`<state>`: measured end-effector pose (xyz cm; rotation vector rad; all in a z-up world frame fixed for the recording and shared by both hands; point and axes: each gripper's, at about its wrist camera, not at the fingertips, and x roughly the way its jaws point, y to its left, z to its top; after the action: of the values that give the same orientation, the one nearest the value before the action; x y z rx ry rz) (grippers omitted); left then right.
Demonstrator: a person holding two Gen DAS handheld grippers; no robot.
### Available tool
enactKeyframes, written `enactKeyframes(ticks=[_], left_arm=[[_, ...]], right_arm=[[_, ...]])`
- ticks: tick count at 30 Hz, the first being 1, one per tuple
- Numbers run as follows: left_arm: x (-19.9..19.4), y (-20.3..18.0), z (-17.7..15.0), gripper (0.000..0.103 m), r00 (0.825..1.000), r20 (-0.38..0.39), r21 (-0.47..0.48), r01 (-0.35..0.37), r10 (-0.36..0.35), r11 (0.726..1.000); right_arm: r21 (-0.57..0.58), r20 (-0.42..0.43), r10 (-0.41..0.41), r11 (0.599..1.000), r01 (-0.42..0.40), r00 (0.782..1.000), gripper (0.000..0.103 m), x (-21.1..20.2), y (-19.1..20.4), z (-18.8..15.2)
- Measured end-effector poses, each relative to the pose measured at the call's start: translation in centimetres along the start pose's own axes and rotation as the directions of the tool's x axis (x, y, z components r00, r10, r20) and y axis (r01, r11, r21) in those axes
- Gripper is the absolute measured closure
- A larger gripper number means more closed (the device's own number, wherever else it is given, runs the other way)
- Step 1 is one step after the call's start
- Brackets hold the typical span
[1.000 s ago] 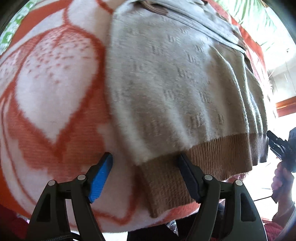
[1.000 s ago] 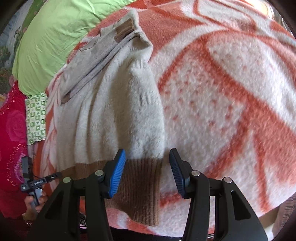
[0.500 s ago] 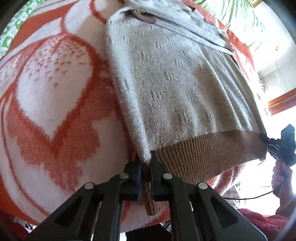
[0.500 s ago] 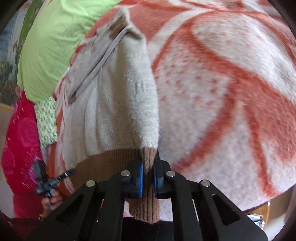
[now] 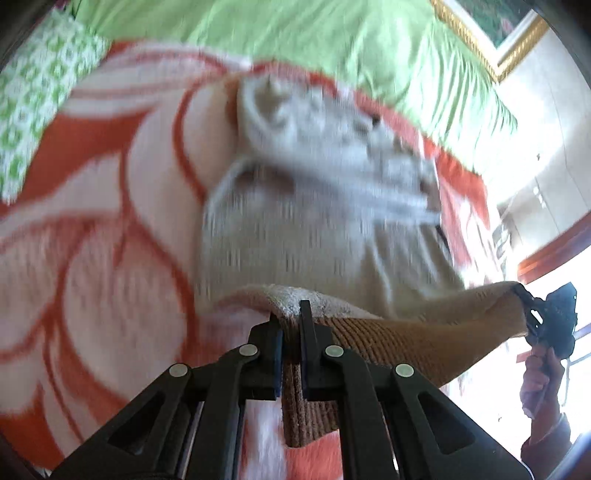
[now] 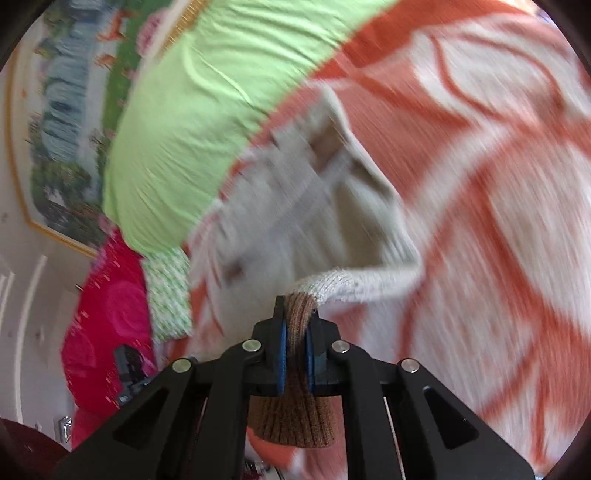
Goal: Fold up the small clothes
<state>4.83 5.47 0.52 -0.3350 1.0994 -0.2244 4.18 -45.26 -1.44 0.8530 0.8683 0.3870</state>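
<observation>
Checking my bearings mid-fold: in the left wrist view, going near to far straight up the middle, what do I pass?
left gripper shut on the brown ribbed hem → grey sweater body, blurred → its bunched collar end → orange and white blanket edge → green bedding.

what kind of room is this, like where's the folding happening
Most likely a bedroom at home. The sweater lies on an orange and white blanket spread like a bedcover, a green pillow sits at its far end, and a gold-framed picture hangs on the wall.
</observation>
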Motion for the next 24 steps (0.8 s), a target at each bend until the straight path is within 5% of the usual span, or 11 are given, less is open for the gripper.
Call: enactKeyframes(ticks=[5,12,24], left_arm=[[1.2,-1.0,7.8,0.099,0.995,0.095,-0.015,-0.041,0.043,0.999],[7.1,0.4,16.4,0.099,0.992,0.104,-0.135,-0.061,0.075,0.989],[16.7,2.4,23.5,0.099,0.984,0.047,-0.171,-0.163,0.173,0.972]], right_arm=[[0.004,0.078,0.039,0.999,-0.039,0.996,0.094,4.8,1.2,6.1],[0.025,0.068,0.015,1.0,-0.016,0.998,0.094,12.2,1.0,12.6],[0.062,0.038,-0.1,0.993,0.098,0.994,0.094,21.0,-2.8,19.6]])
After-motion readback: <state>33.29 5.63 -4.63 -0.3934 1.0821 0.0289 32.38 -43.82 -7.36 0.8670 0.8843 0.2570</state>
